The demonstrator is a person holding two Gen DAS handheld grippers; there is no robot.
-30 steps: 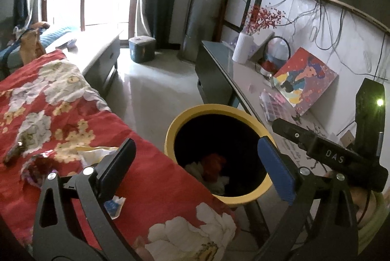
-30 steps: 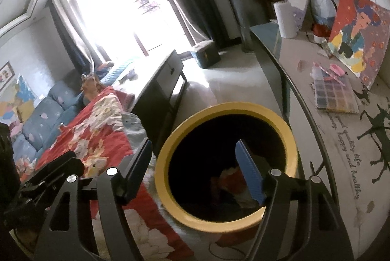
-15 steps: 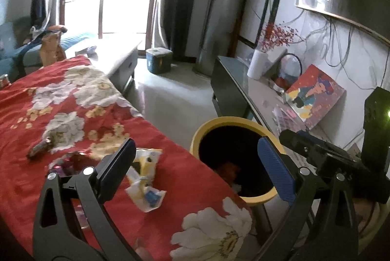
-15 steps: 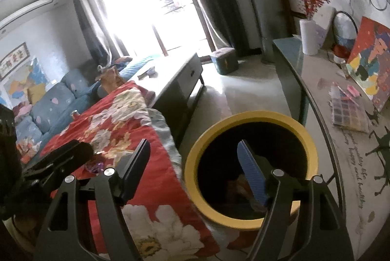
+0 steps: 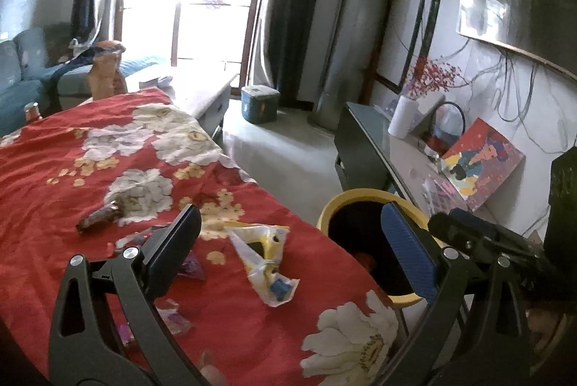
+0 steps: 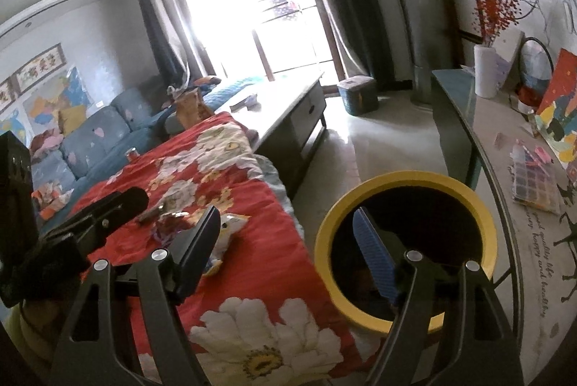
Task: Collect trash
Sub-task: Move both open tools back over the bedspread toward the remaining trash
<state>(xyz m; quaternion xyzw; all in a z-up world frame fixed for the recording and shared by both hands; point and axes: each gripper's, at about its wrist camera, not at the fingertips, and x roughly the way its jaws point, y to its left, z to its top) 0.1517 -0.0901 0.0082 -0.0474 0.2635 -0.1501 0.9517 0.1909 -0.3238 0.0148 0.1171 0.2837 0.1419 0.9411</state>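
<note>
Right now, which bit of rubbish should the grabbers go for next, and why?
Probably the left gripper should dip to the yellow-and-white wrapper. Its jaws are open and empty, the wrapper lies on the red cloth right before them, and the yellow bin stands beside it.

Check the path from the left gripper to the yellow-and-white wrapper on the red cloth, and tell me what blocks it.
Nothing visible blocks it. The left gripper is open and empty, and the wrapper lies flat on the red floral cloth in the clear. A purple scrap lies beside the wrapper, off the path.
</note>
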